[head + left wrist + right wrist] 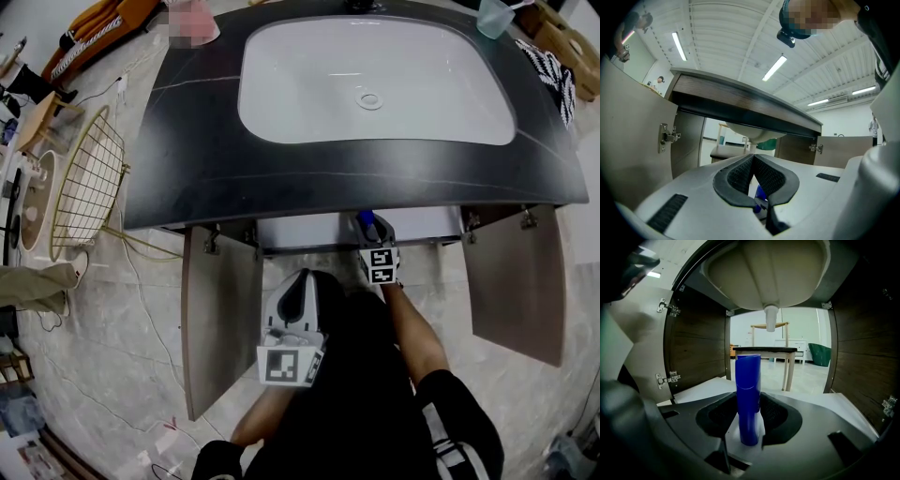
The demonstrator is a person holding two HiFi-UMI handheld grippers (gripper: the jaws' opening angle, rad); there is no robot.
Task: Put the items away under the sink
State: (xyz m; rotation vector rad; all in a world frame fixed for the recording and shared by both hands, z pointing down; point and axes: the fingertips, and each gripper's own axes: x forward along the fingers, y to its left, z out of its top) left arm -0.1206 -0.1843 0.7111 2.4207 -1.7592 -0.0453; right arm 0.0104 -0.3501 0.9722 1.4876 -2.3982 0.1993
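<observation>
A tall blue bottle (748, 376) stands upright between the jaws of my right gripper (750, 401), which is shut on it. In the head view the right gripper (373, 234) reaches into the open cabinet under the counter, and the bottle's blue top (367, 223) shows at the counter's edge. The cabinet's white floor (705, 387) lies below the bottle; whether the bottle touches it I cannot tell. My left gripper (302, 292) is held back in front of the cabinet, level, its jaws (753, 157) shut with the pads meeting and nothing held.
Both cabinet doors stand open, left (220, 319) and right (514, 281). The basin's underside and drain pipe (771, 317) hang above the cabinet's inside. A wire basket (89, 183) stands on the floor at left. A cup (492, 17) and patterned cloth (548, 70) are on the counter.
</observation>
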